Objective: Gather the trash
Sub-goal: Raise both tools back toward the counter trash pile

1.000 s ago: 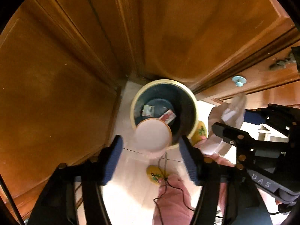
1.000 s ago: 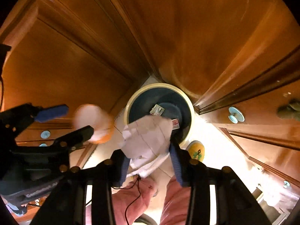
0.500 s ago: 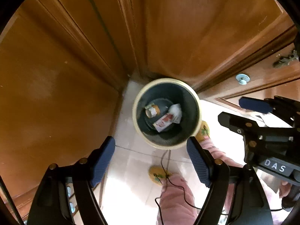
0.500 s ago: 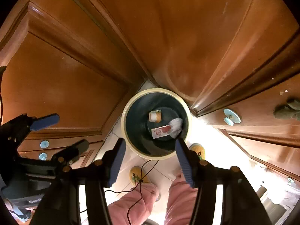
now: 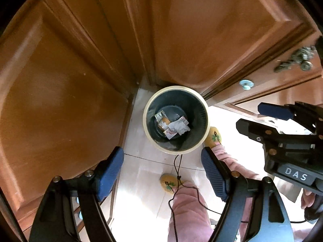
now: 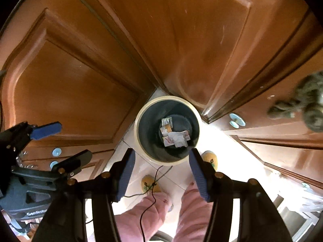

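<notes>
A round bin [image 5: 145, 121] [image 6: 137, 135] with a cream rim and dark inside stands on the tiled floor in a corner of wooden cabinets. At its bottom lie a crumpled white paper [image 5: 179, 128] [image 6: 178, 139], a small paper cup [image 5: 161, 119] [image 6: 166, 128] and a red-and-white wrapper [image 5: 170, 134]. My left gripper [image 5: 161, 157] [image 6: 64, 143] hangs high above the bin, pointing down, open and holding nothing. My right gripper [image 6: 161, 158] [image 5: 261, 119] is beside it at the same height, also open and holding nothing.
Brown cabinet doors [image 5: 60, 100] surround the bin on the left, back and right, with pale blue knobs [image 5: 246, 84] [image 6: 237, 119]. Below the grippers are a person's pink trouser legs [image 6: 193, 207], yellow slippers [image 5: 169, 182] and a thin black cable [image 5: 177, 173].
A second ago the left gripper held a paper cup and the right a crumpled white paper over the bin. Both jaws opened, both items now lie inside, and both grippers have risen.
</notes>
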The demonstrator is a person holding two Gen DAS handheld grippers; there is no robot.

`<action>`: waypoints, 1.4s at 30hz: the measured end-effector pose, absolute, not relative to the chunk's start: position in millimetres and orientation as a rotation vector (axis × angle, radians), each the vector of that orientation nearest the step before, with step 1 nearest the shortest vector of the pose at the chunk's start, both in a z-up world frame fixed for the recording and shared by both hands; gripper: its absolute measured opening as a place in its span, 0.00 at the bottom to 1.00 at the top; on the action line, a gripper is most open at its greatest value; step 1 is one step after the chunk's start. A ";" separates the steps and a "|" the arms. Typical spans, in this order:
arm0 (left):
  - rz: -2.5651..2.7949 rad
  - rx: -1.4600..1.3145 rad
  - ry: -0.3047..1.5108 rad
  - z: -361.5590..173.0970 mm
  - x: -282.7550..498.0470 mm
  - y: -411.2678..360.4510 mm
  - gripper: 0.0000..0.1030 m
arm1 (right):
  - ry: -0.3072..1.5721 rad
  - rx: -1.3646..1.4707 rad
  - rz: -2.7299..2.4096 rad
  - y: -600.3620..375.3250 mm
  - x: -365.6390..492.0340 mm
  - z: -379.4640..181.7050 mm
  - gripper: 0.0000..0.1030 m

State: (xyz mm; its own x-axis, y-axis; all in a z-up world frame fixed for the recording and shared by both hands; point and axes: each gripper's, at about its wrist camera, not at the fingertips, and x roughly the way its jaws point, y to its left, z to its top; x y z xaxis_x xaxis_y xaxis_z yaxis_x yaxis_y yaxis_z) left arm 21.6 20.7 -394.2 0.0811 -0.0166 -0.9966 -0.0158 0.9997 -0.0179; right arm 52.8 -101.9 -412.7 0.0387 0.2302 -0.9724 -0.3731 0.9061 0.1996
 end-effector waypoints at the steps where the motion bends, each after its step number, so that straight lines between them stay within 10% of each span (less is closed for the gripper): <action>1: -0.006 -0.015 1.485 -385.8 20.1 18.0 0.75 | 1.455 -0.133 0.467 -101.8 51.0 -405.7 0.54; 42: -0.071 0.158 0.997 -8.9 196.0 -92.5 0.88 | 0.914 -0.233 0.468 -213.8 173.2 -7.0 0.54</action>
State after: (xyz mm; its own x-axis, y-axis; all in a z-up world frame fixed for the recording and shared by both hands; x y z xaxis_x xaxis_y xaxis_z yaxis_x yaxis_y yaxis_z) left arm 196.0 -92.5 -8.9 0.5417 0.0129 -0.8405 0.1314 0.9863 0.0998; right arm 173.2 -213.8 -7.0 0.5198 0.2895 -0.8037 -0.4831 0.8756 0.0029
